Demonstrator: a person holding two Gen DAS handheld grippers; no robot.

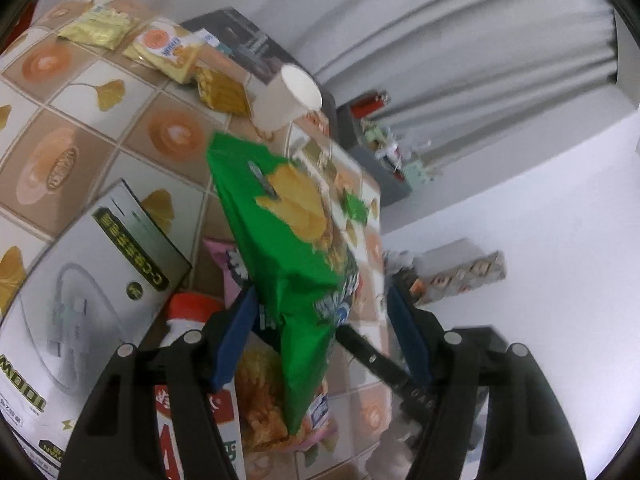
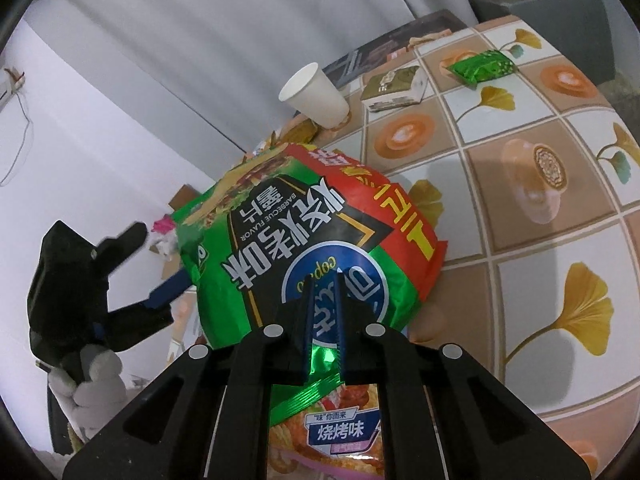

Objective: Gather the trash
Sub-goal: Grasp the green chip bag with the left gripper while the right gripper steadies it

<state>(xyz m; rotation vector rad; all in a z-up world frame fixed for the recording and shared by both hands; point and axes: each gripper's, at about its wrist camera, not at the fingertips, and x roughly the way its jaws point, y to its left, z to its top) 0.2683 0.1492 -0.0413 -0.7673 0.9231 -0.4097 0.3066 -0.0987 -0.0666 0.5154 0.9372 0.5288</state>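
Note:
A big green chip bag (image 1: 298,264) hangs upright between the wide-apart fingers of my left gripper (image 1: 320,300); the left finger (image 1: 236,340) touches its side, the other stands clear. In the right wrist view the same bag (image 2: 304,232) is pinched at its lower edge by my right gripper (image 2: 323,280), which is shut on it. The left gripper (image 2: 100,276) shows there beside the bag. A white paper cup (image 2: 316,96) stands at the table's far edge, and it also shows in the left wrist view (image 1: 286,98).
On the patterned tablecloth (image 2: 520,208) lie a small green packet (image 2: 480,66), a small box (image 2: 394,86), yellow snack packets (image 1: 160,46), a white charger box (image 1: 80,280) and another chip bag (image 2: 332,436) under the grippers. A dark box (image 1: 248,44) lies behind.

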